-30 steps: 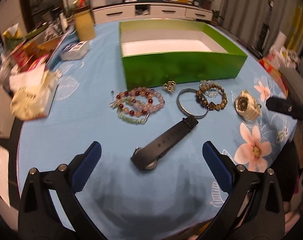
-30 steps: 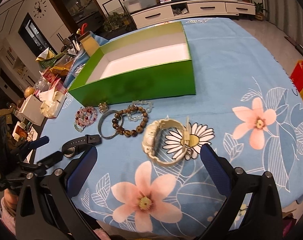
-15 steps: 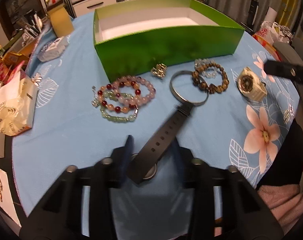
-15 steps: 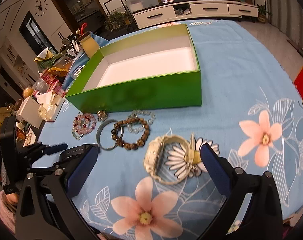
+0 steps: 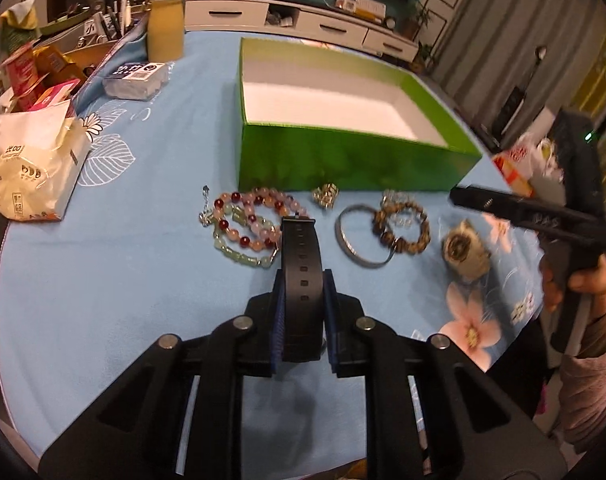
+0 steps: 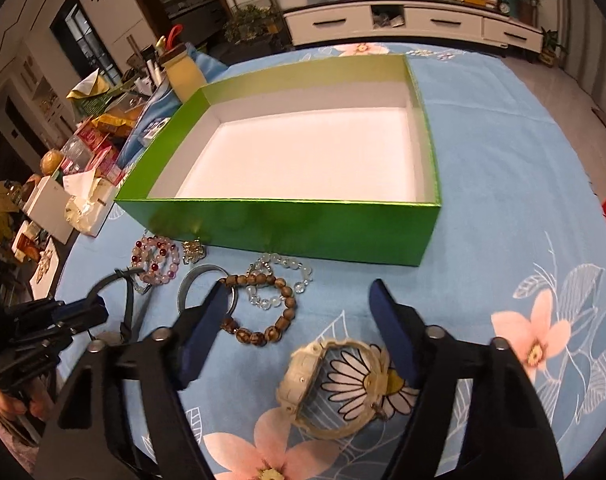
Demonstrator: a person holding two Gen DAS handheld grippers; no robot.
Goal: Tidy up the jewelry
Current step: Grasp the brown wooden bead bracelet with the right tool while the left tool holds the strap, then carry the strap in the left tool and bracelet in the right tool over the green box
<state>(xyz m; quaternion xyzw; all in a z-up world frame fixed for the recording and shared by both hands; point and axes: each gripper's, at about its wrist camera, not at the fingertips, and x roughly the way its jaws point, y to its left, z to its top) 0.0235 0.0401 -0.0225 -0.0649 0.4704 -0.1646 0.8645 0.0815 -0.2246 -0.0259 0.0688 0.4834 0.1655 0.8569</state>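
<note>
The blue surface [image 5: 103, 280] holds the green box [image 6: 295, 224], empty inside. My right gripper [image 6: 299, 332] is closing its jaws around the cream watch [image 6: 335, 392], not touching. My left gripper [image 5: 303, 312] is squeezing the black watch [image 5: 301, 264].

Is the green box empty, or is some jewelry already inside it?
Empty. The green box shows only its bare white floor; the bracelets lie outside on the table.

Jewelry laid out before an open green box [image 6: 295, 228]

Black watch [image 5: 301, 264] strap points boxward; beaded bracelets [image 5: 247, 228], silver bangle [image 5: 361, 238], brown bead bracelet [image 6: 259, 306] and cream watch [image 6: 335, 388] lie on blue cloth.
</note>
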